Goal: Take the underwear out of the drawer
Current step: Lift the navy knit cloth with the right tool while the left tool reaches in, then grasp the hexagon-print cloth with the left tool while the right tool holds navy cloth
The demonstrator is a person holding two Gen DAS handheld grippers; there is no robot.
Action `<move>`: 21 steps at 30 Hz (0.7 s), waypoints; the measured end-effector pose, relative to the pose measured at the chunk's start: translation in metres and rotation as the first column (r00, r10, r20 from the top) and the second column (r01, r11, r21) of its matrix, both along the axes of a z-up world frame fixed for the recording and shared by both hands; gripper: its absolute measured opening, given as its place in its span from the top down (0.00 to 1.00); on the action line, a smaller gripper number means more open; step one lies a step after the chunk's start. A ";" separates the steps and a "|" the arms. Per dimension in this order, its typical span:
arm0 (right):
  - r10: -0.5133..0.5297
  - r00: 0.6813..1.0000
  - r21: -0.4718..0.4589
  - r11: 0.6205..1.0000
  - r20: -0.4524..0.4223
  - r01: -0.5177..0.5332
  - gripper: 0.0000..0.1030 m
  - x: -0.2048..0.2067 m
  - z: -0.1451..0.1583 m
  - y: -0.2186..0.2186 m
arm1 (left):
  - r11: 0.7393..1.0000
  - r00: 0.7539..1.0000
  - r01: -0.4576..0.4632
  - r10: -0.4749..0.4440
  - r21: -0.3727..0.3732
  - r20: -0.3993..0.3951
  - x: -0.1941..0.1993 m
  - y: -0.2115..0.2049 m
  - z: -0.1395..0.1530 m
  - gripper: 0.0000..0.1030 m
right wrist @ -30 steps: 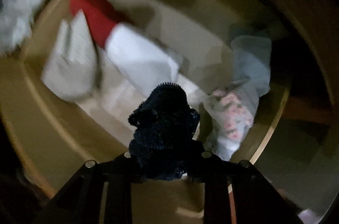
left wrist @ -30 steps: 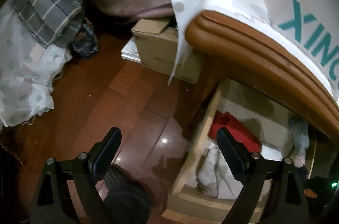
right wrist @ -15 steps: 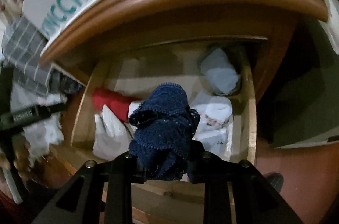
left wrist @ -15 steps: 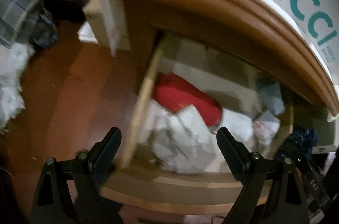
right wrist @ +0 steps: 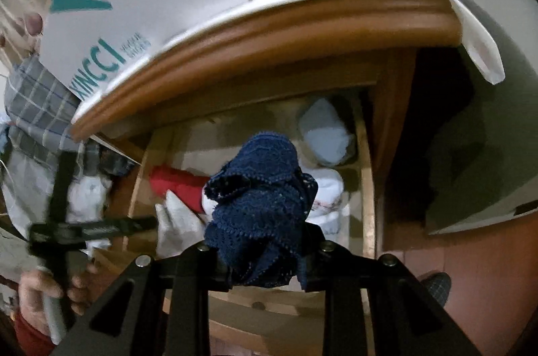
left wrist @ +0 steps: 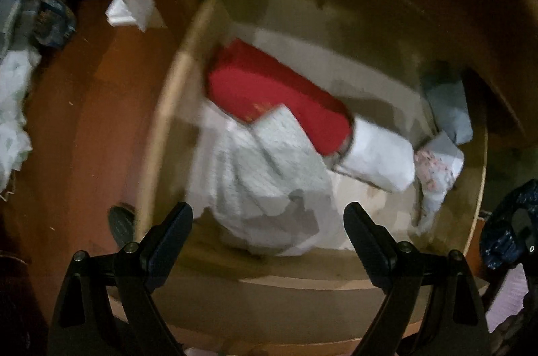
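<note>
**Navy lace underwear held clear of the open drawer**

The right claw (right wrist: 260, 241) is clamped on a bunched piece of navy lace underwear (right wrist: 259, 201), held above the front of the open wooden drawer (left wrist: 158, 134). The left claw (left wrist: 269, 231) points down into that drawer with its jaws wide and nothing between them. Below it lie a pale grey-white garment (left wrist: 265, 174), a red folded item (left wrist: 272, 93), a white folded piece (left wrist: 380, 154) and a pink-patterned one (left wrist: 433, 164). A white box with teal lettering (right wrist: 134, 19) sits on the cabinet top.

You've got navy lace cloth underwear (right wrist: 259, 204), matt; pale raw-wood drawer (left wrist: 161, 134); glossy reddish wood floor (left wrist: 84, 134); matt blk plastic fingers (left wrist: 366, 235).
</note>
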State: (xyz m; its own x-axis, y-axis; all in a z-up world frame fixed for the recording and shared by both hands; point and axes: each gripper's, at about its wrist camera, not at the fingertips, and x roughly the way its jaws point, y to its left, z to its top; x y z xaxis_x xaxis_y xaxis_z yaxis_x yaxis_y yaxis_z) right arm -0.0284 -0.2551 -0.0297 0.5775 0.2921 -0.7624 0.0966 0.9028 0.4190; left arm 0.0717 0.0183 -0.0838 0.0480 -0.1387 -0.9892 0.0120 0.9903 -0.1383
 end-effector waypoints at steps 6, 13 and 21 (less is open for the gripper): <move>-0.009 1.000 0.045 0.999 0.012 0.008 0.75 -0.001 0.006 -0.004 | 1.000 0.995 -0.017 0.018 0.007 -0.099 0.010 -0.012 -0.022 0.13; -0.056 0.997 0.009 0.998 0.060 0.056 0.75 -0.006 0.019 -0.016 | 0.998 0.981 -0.041 0.051 0.057 -0.186 0.026 -0.014 -0.044 0.13; -0.053 0.995 0.036 0.998 0.081 0.050 0.75 -0.005 0.023 -0.022 | 0.994 0.961 -0.056 0.079 0.090 -0.265 0.036 -0.016 -0.064 0.16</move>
State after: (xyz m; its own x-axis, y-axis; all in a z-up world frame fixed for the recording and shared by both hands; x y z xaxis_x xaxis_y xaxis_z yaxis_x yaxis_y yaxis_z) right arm -0.0336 -0.2766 -0.0062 0.6522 0.2853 -0.7023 0.1069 0.8826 0.4577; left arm 0.1072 0.0026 -0.1479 -0.2138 -0.0636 -0.9748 -0.0819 0.9955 -0.0470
